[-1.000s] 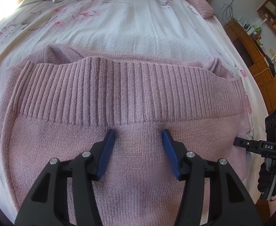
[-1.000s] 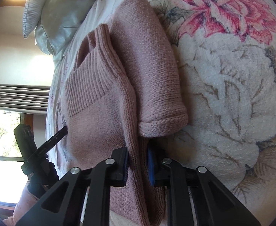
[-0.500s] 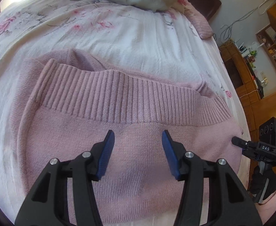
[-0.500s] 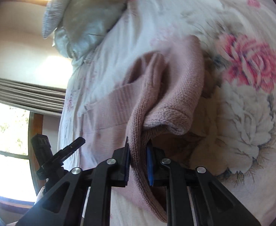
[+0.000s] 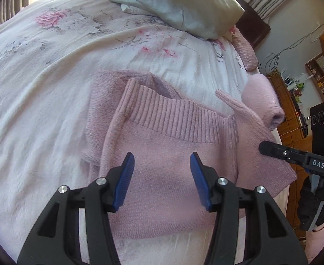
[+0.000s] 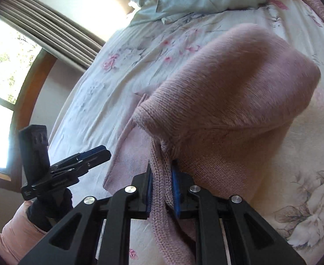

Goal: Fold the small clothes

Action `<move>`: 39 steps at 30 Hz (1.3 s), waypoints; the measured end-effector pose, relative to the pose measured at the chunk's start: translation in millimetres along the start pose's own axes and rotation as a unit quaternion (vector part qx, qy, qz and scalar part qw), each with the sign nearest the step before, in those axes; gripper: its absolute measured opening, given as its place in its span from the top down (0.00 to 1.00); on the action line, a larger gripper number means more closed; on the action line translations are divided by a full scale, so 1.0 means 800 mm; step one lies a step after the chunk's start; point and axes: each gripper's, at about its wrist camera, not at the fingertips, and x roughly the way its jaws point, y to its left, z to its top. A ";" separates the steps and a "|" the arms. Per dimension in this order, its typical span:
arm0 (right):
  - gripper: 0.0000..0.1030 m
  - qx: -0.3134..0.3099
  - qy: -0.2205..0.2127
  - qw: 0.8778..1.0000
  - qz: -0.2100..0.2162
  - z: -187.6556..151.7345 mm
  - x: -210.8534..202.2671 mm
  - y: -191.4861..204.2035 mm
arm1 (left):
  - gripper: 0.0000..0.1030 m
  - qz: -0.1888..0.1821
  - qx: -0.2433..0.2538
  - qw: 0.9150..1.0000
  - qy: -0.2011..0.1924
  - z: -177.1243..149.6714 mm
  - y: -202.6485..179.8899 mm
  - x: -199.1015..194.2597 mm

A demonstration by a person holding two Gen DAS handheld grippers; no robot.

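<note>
Lifted higher off the bed (image 5: 40, 101) than a second earlier, the pink sweater's (image 5: 166, 176) side hung clenched in the right gripper (image 6: 162, 176) for folding over, while the left gripper (image 5: 162, 176) hovered above it, fingers spread and empty.

Black fingers (image 5: 128, 176) — blue pads, silver screws.

"DAS" on the right tongs (image 5: 264, 149)
</note>
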 end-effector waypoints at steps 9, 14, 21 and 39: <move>0.82 0.020 0.047 0.999 -0.007 -0.010 0.079 -0.007 | 0.50 -0.003 -0.023 1.000 0.003 0.000 0.020 -0.001; 0.55 -0.006 0.056 0.998 0.000 -0.011 0.067 0.010 | 0.50 -0.012 -0.028 1.000 0.006 0.002 0.016 0.002; 0.42 -0.083 -0.008 0.996 -0.030 -0.046 -0.018 0.040 | 0.48 -0.024 -0.034 0.999 0.009 0.009 0.008 0.000; 0.57 -0.188 -0.007 0.961 -0.205 -0.129 0.098 0.082 | 0.39 -0.078 -0.052 0.995 0.043 0.026 -0.023 0.010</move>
